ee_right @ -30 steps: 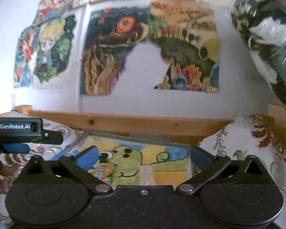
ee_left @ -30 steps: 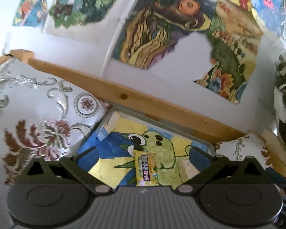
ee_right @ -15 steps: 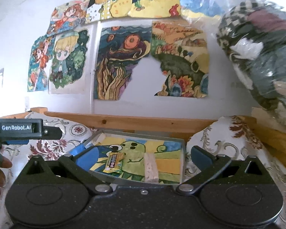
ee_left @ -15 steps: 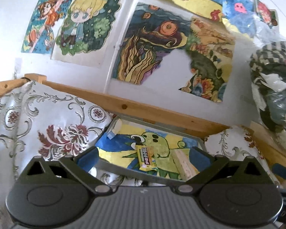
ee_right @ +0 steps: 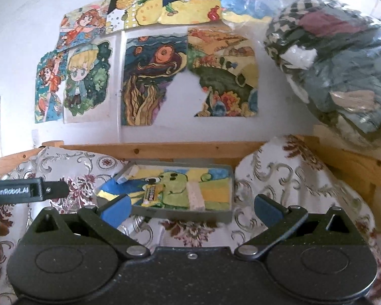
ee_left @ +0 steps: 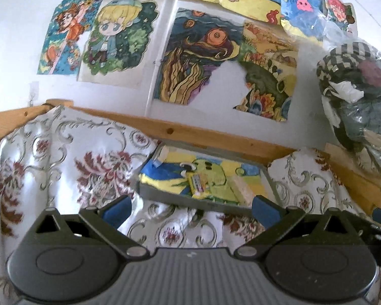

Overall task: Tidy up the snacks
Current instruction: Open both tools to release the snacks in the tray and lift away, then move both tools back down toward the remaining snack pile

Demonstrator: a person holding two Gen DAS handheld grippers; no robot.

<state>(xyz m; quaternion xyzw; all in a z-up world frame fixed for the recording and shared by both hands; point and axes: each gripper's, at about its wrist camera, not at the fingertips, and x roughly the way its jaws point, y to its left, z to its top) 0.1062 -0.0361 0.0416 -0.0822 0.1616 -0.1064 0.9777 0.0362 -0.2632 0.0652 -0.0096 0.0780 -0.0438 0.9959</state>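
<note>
Left gripper (ee_left: 190, 209): released, blue pads spread wide with nothing between them, hanging above the patterned cloth (ee_left: 63, 157) just short of the tray; from the right wrist view its black body (ee_right: 25, 190) juts in at the left edge.
Cloth: white with silver scrolls and dark red flowers, bunched up on both sides of the tray and lying flat in front of it.
Tray (ee_left: 190, 200): shallow and grey, set among the cloth folds against the wooden rail (ee_left: 216, 137); its floor carries a painted green cartoon creature on blue and yellow.
Yellow snack packet (ee_left: 197, 185): lies flat in the tray, left of centre, over the creature's picture.
Pale wafer bar (ee_right: 196, 196): also flat in the tray, just right of the packet — apart from it.
Right gripper (ee_right: 190, 209): released as well, empty, pointed at the tray's front wall.
Wall: white, covered in bright painted pictures (ee_right: 152, 76).
Far right: a clear bag of folded fabric (ee_right: 337, 71) resting on the wooden ledge.
</note>
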